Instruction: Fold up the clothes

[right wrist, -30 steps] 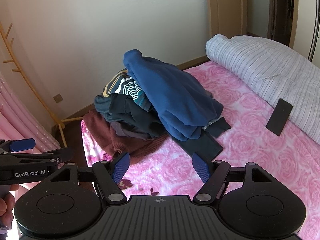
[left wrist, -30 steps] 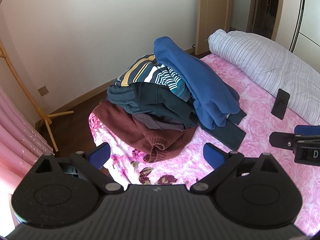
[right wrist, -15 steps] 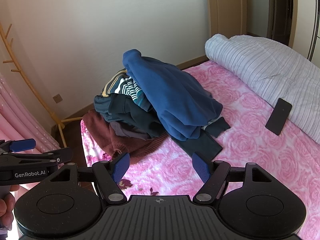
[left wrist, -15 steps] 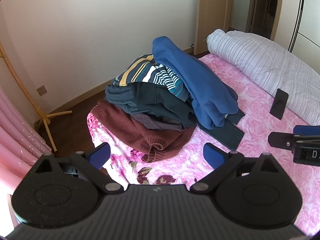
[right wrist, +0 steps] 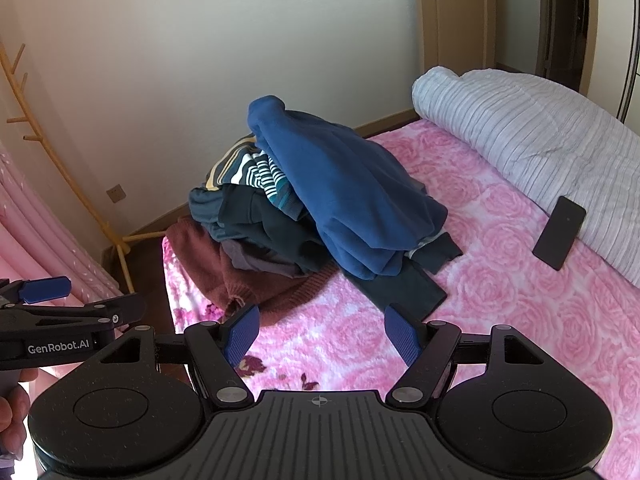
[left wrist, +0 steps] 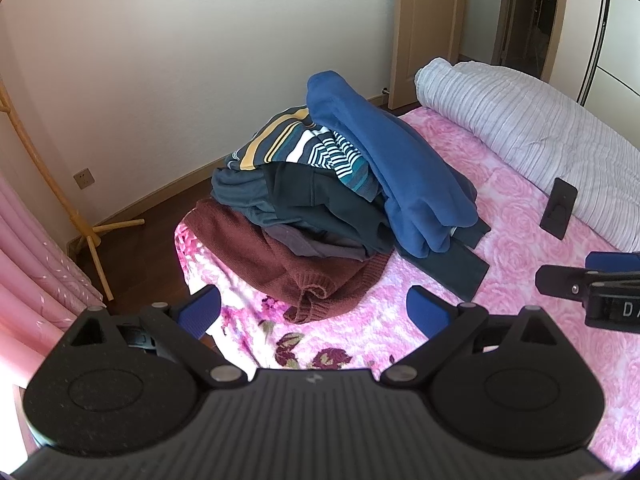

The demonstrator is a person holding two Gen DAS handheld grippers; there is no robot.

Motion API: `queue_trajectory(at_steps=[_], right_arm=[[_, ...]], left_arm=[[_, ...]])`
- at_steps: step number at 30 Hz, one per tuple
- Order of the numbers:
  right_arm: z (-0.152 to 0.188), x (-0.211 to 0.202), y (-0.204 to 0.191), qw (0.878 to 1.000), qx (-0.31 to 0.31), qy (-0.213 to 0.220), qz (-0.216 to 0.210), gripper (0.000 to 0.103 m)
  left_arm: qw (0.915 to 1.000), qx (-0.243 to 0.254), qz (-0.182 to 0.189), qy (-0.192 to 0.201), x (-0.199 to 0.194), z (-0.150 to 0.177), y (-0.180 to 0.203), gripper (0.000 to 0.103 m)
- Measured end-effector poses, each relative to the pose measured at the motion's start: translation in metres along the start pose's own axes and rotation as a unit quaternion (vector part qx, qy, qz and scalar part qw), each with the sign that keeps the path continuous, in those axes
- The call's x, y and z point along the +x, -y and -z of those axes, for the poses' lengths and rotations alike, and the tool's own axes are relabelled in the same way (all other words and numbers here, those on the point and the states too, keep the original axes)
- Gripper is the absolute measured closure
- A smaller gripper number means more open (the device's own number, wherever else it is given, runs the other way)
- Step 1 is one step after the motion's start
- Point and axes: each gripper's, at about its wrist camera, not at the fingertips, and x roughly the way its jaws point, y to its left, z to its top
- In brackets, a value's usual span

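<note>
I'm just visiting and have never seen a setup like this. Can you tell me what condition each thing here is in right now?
left gripper: open, empty, above the bed
right gripper: open, empty
blue sweatshirt: unfolded, draped on top of the pile
striped top: crumpled, partly under the sweatshirt
dark garments: bunched in the middle
maroon sweater: bottom of the pile, rumpled
phone: leaning against the quilt
quilt: rolled up
door: ajar

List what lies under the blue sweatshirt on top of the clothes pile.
Under the blue sweatshirt show a striped top, dark teal-black garments, a grey piece and, lowest, a maroon knit sweater on the pink bedspread. Anything beneath its middle is covered.
</note>
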Motion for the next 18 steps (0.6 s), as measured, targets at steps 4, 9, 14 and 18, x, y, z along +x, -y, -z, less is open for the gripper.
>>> queue_trajectory(at_steps=[4,9,14,18], right_arm=[[0.0003,0.0001,0.0016,1.0,0.003,0.001,0.0,0.031],[0.0002,0.0008,0.0028,1.0,0.005,0.001,0.0,0.031],[0.0,0.0015,0.0041,1.0,0.008,0.002,0.0,0.031],[0.0008,0.0011,0.0068,1.0,0.009,0.002,-0.002,0.031]], left_arm=[[1.0,0.004,0.001,0.001,-0.0004,0.0001,0.0019,0.005],[1.0,0.006,0.001,0.001,-0.0011,-0.0002,0.0037,0.005],[1.0,0.008,0.0,0.001,-0.0007,-0.0008,0.0049,0.005],[0.9999,0.01,0.003,0.002,-0.0004,-0.0015,0.0065,0.005]])
